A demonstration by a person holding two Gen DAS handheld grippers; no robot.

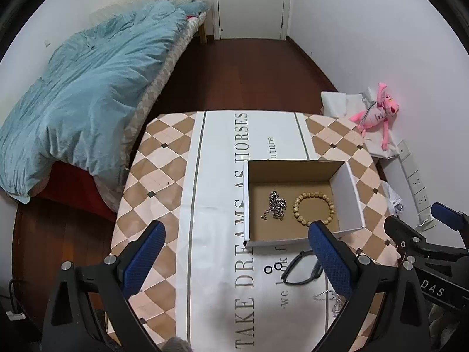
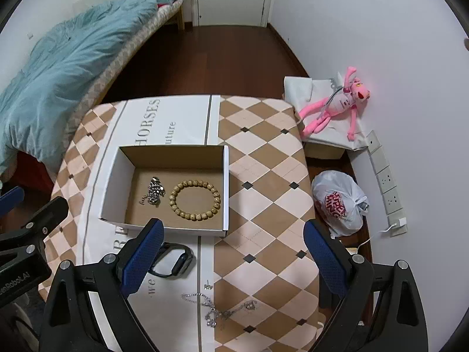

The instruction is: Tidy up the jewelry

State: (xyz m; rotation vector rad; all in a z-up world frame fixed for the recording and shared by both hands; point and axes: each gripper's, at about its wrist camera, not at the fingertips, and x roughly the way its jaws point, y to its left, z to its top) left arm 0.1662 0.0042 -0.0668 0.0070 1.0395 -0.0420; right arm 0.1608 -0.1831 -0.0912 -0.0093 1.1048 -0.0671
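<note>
Nearest on the checkered tablecloth (image 2: 263, 176), a thin silver chain necklace (image 2: 217, 308) and a dark smartwatch (image 2: 178, 261) lie loose below the left gripper (image 1: 237, 246) and right gripper (image 2: 231, 243), both spread wide and empty. Farther back, the open cardboard box (image 2: 117, 176) holds a silver link chain (image 2: 154, 195) beside a tan wooden bead bracelet (image 2: 195, 199), apart.

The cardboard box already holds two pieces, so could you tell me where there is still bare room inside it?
Inside the cardboard box, the floor is bare along the far wall and the near-left corner, in front of the metal chain. The right side is crowded: the wooden bead bracelet nearly reaches the right wall. Both grippers, left and right, hover open.
</note>
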